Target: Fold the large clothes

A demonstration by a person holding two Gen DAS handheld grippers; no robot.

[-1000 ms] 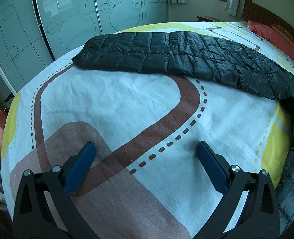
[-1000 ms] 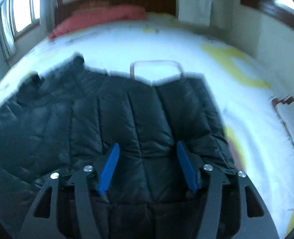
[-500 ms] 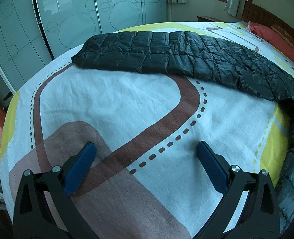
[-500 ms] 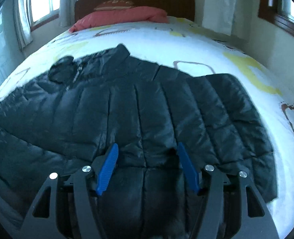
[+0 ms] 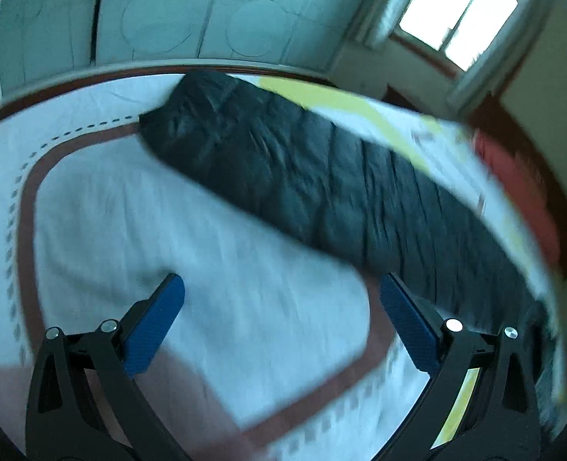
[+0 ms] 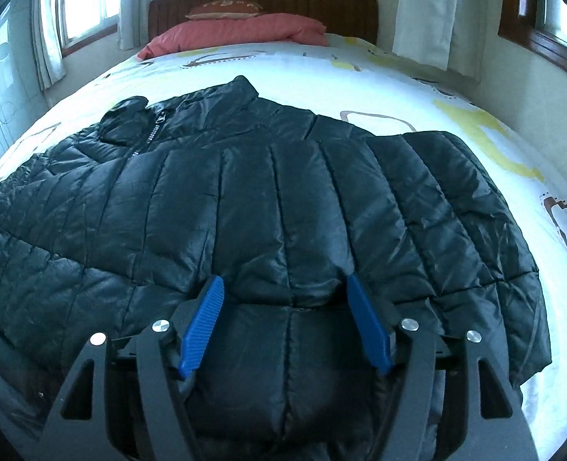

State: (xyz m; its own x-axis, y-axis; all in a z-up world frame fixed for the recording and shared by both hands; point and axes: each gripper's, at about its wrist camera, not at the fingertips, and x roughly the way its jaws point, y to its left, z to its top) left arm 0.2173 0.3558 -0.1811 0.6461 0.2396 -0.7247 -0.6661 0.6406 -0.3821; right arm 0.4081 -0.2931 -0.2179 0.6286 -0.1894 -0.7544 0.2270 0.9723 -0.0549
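1. The jacket lies spread on the bed, directly ahead of and beneath the right gripper.
2. Its collar points away, toward the pillow at the headboard beyond.
3. A sleeve stretches across ahead of the left gripper.

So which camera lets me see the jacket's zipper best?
The right wrist view. There the black puffer jacket lies spread out and sharp, with its zipper running down from the collar. The left wrist view is blurry and shows only one long sleeve, no zipper.
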